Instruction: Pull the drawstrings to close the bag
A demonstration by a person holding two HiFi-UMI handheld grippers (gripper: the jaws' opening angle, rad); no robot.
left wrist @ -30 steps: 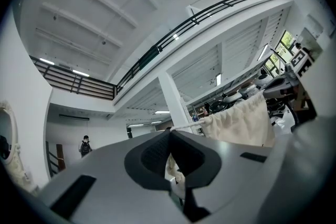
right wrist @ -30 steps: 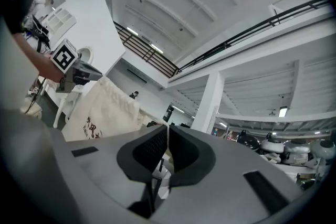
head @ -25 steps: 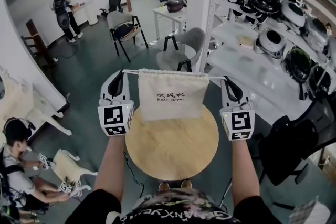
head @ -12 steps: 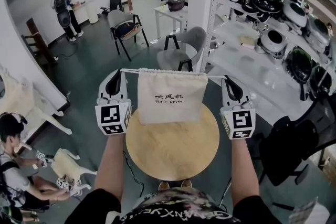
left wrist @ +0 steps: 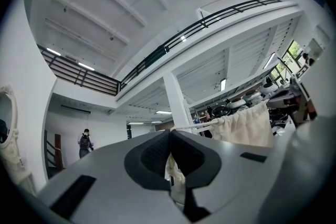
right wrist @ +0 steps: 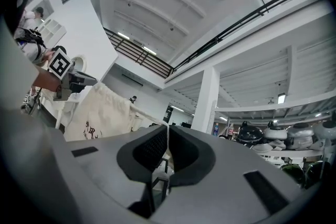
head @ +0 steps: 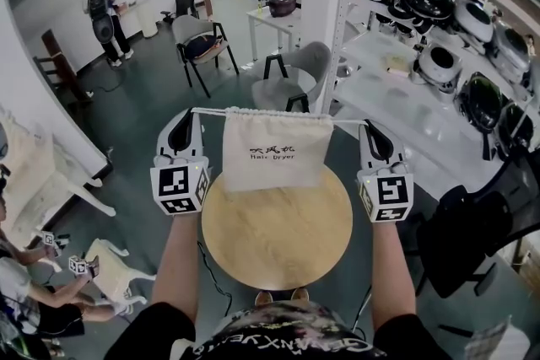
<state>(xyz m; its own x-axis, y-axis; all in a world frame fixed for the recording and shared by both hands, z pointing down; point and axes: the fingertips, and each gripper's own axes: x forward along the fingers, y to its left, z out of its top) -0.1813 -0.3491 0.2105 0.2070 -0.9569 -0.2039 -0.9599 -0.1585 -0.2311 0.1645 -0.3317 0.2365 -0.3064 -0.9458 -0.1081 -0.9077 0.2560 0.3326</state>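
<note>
A cream drawstring bag (head: 275, 152) with dark print hangs in the air above a round wooden table (head: 278, 240). Its mouth is gathered along a white drawstring (head: 211, 112) that runs taut and level out to both sides. My left gripper (head: 192, 115) is shut on the string's left end, and my right gripper (head: 365, 125) is shut on the right end. In the left gripper view the string (left wrist: 191, 126) leads from the closed jaws (left wrist: 170, 135) to the bag (left wrist: 244, 126). In the right gripper view the string (right wrist: 144, 115) runs from the jaws (right wrist: 168, 131) to the bag (right wrist: 100, 110).
A grey chair (head: 295, 76) stands just beyond the table, with a black-framed chair (head: 198, 42) further back. Shelves with helmets (head: 439, 63) line the right side. A person (head: 34, 299) crouches at the lower left, and another person (head: 99, 17) stands far back.
Both grippers have edged slightly outward with the string still taut, and the bag's mouth looks a little tighter. The crouching person at the lower left has shifted.
</note>
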